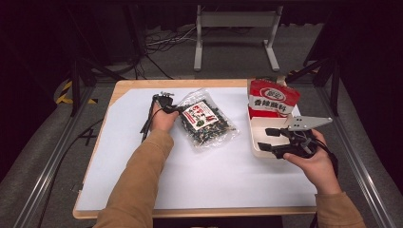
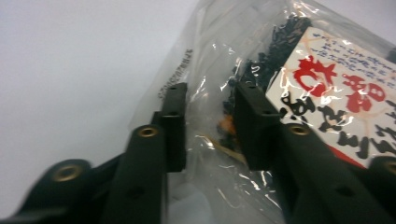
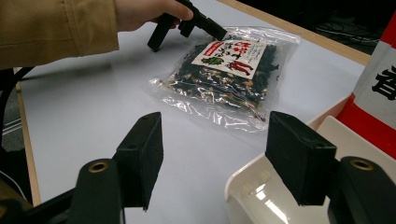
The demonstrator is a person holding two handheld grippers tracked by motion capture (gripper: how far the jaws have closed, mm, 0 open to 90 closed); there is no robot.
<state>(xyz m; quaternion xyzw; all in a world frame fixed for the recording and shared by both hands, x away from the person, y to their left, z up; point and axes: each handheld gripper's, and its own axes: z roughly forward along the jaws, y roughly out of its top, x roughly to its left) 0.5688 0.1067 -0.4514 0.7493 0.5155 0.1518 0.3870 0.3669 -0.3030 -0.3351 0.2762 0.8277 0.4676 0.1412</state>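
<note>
A clear bag of dark dried food with a white and red label [image 1: 206, 121] lies flat on the white table top. My left gripper [image 1: 177, 110] reaches its upper left corner. In the left gripper view the jaws [image 2: 210, 98] stand a little apart with the bag's crinkled clear corner [image 2: 210, 135] between them; I see no firm pinch. My right gripper [image 1: 267, 138] is open at the near left corner of a cream tray [image 1: 255, 142]. In the right gripper view its jaws [image 3: 215, 140] hold nothing, and the bag [image 3: 229, 70] lies beyond with the left gripper [image 3: 205, 25] at its far corner.
A red and white snack packet [image 1: 273, 97] stands upright in the tray's far end, also the red packet [image 3: 378, 93] at right. The tray's rim [image 3: 252, 182] lies just under my right jaw. A wooden edge [image 1: 190, 211] frames the table. Cables and a metal stand lie on the floor behind.
</note>
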